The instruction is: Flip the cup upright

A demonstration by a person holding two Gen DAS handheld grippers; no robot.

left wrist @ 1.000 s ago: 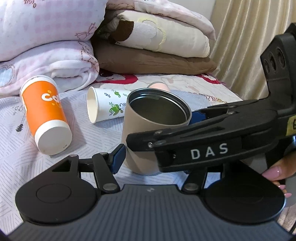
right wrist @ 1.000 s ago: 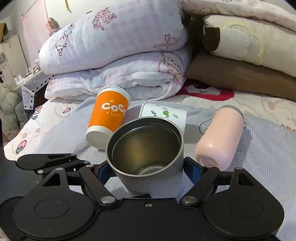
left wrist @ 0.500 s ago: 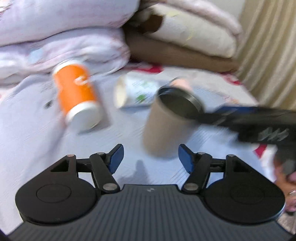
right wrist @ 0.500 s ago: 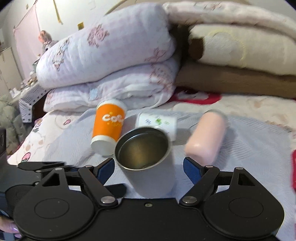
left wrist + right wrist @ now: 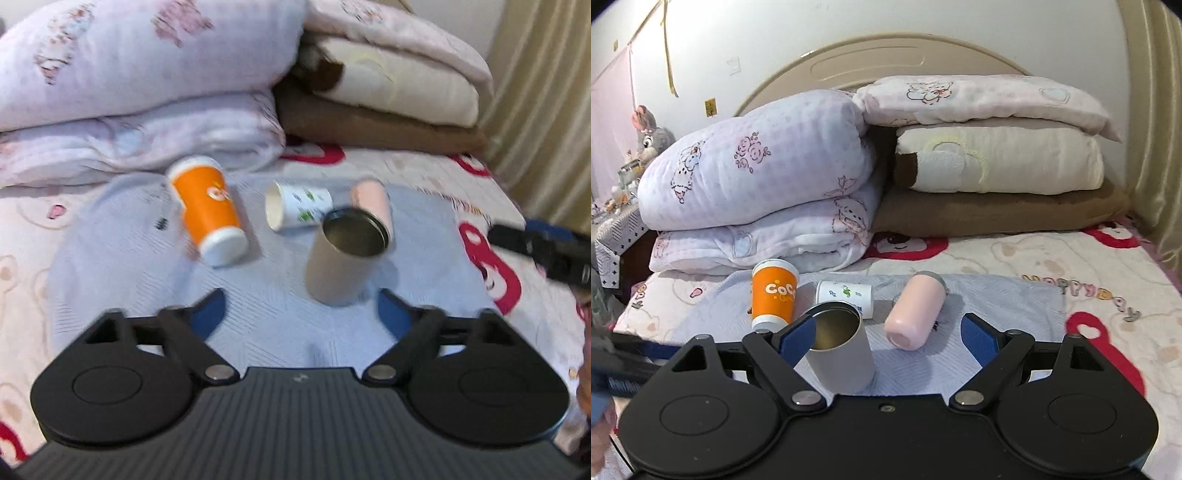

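A grey metal cup (image 5: 345, 256) stands upright, mouth up, on the light blue mat (image 5: 122, 266); it also shows in the right wrist view (image 5: 840, 349). My left gripper (image 5: 301, 314) is open and empty, pulled back from the cup. My right gripper (image 5: 888, 338) is open and empty; its left fingertip (image 5: 798, 338) overlaps the cup's rim in view, the cup standing free. An orange cup (image 5: 208, 210), a white leaf-print paper cup (image 5: 297, 206) and a pink cup (image 5: 916, 310) lie on their sides behind it.
Folded quilts (image 5: 757, 192) and stacked pillows (image 5: 993, 162) line the back of the bed. A curtain (image 5: 546, 96) hangs at the right. The other gripper's black body (image 5: 550, 251) shows at the right edge of the left wrist view.
Both grippers have let go of the grey cup, opened and pulled back from it. The cup now stands upright and free on the mat.
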